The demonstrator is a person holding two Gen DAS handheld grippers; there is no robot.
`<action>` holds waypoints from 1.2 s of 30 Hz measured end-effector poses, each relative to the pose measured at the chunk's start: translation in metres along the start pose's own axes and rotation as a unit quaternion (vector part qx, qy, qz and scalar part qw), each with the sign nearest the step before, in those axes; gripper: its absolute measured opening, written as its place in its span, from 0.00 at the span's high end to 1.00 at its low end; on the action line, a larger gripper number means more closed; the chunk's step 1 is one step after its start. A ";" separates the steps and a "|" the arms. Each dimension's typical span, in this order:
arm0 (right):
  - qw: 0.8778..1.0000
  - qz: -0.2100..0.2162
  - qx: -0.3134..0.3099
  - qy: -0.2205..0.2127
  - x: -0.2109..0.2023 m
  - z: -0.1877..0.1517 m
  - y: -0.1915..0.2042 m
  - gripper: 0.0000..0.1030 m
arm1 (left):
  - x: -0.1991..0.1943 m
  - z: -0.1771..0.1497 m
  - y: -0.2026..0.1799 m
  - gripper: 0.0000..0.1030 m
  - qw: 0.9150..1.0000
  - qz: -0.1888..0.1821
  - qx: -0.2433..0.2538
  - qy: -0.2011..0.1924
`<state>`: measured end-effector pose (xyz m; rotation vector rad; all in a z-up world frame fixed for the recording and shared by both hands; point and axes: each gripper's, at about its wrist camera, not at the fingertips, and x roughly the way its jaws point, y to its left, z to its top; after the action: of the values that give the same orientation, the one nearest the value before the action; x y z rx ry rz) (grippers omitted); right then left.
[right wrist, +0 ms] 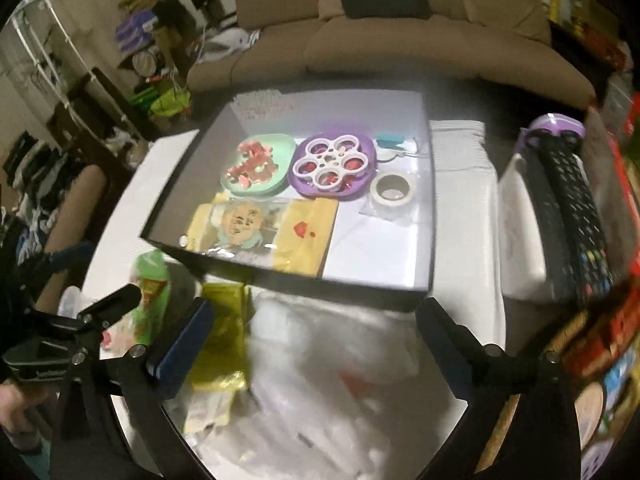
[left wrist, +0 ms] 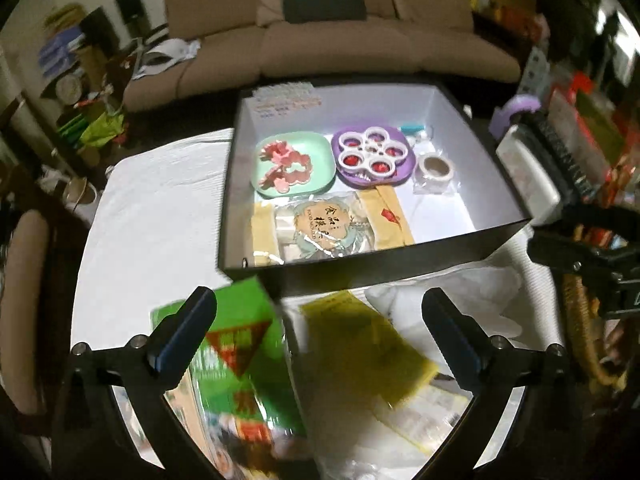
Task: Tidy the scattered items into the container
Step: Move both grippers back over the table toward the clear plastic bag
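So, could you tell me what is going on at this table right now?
A person is tidying loose items into the black box with a gripper in each hand. The box already holds a green plate, a purple plate, a tape roll and flat packets. Both the left gripper and the right gripper are open and hold nothing. A green packet, a yellow packet and a clear plastic bag still lie outside, in front of the box.

We see the box [left wrist: 360, 276] open-topped, its near wall standing between both grippers and the interior. Its right front floor [left wrist: 448, 216] lies bare; plates and packets fill the rest. Bare worktop [left wrist: 160, 208] lies left; a remote [right wrist: 572, 208] flanks the right.
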<state>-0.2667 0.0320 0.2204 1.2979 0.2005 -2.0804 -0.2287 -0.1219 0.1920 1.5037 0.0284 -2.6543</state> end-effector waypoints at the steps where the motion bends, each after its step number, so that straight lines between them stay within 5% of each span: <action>1: 1.000 -0.007 0.000 -0.007 -0.009 -0.006 0.003 0.00 | -0.008 -0.005 0.002 0.00 1.000 0.002 -0.005 -0.005; 20: 0.992 -0.064 -0.052 -0.093 -0.116 -0.146 0.066 0.00 | -0.132 -0.163 0.010 0.00 0.996 0.003 -0.031 -0.084; 30: 0.991 0.009 -0.052 -0.124 -0.102 -0.229 0.064 0.00 | -0.105 -0.256 0.043 0.00 0.986 -0.076 -0.115 -0.095; 36: 0.995 0.052 -0.021 -0.086 -0.049 -0.248 0.055 0.00 | -0.069 -0.272 0.060 0.00 0.984 -0.087 -0.134 -0.076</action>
<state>-0.0352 0.1256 0.1509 1.0755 0.0973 -2.0745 0.0445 -0.1598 0.1132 1.2634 0.5055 -2.7516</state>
